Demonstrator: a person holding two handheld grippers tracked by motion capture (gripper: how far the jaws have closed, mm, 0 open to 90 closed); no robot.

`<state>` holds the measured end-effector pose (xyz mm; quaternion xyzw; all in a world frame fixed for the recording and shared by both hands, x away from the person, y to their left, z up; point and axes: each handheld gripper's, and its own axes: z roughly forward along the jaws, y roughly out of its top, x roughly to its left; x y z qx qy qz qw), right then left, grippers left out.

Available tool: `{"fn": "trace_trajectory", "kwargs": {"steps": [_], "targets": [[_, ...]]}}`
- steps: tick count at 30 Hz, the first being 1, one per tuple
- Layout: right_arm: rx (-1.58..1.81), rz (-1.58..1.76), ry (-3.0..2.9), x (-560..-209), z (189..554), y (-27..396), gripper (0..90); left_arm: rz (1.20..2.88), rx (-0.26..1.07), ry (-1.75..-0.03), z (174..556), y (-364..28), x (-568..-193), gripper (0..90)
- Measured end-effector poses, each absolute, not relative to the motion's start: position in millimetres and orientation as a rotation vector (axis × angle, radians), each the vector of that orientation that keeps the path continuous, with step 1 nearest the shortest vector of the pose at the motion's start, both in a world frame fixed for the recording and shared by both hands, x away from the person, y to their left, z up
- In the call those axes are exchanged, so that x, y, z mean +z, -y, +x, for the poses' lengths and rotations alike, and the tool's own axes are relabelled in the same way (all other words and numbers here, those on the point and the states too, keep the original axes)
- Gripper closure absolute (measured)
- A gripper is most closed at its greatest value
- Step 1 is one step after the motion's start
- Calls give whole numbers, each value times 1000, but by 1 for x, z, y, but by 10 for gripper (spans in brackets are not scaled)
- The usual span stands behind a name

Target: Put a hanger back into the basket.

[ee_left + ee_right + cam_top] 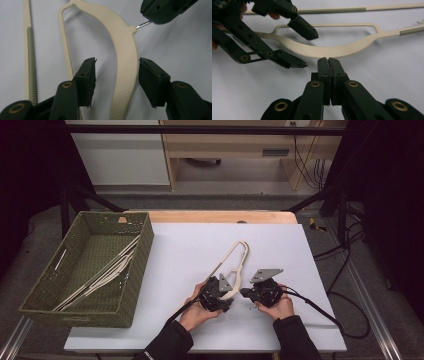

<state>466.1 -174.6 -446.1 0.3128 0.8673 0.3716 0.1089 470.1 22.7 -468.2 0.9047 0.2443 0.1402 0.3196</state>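
High view has several hangers already in our basket (pixel 132 265); one hanger (pixel 235 270) lies on the table (pixel 190 245); left gripper (pixel 117 75) fingers straddle it open, right gripper (pixel 328 61) fingers pinch its metal hook.

A hanger (pixel 235 265) lies on the table (pixel 190 250) near its centre. At its 9 o'clock a basket (pixel 135 270) sits at the table's left edge, with more hangers (pixel 102 275) in it. The left gripper (pixel 227 295) straddles the hanger's 6 o'clock end; the right gripper (pixel 245 292) is at 5 o'clock.
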Motion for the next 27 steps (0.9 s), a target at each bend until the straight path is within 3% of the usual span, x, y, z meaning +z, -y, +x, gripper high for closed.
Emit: {"fn": "trace_trajectory", "kwargs": {"steps": [7,16,23,24,25,27], "targets": [[1094,905,-2542,-435,464,173,896,2410,365,-600,468,-22,-466,706],[1124,907,-2546,-431,463,175,873,2418,411,-554,462,-20,-461,740],[1303,896,-2363,-407,456,196,601,2402,429,-554,460,-28,-450,757],[1303,896,-2363,-407,456,196,601,2402,429,-554,460,-28,-450,760],[1378,920,-2263,-398,453,209,495,2394,435,-563,459,-32,-445,763],[1431,940,-2185,-393,450,218,405,2388,442,-568,459,-36,-441,768]]}}
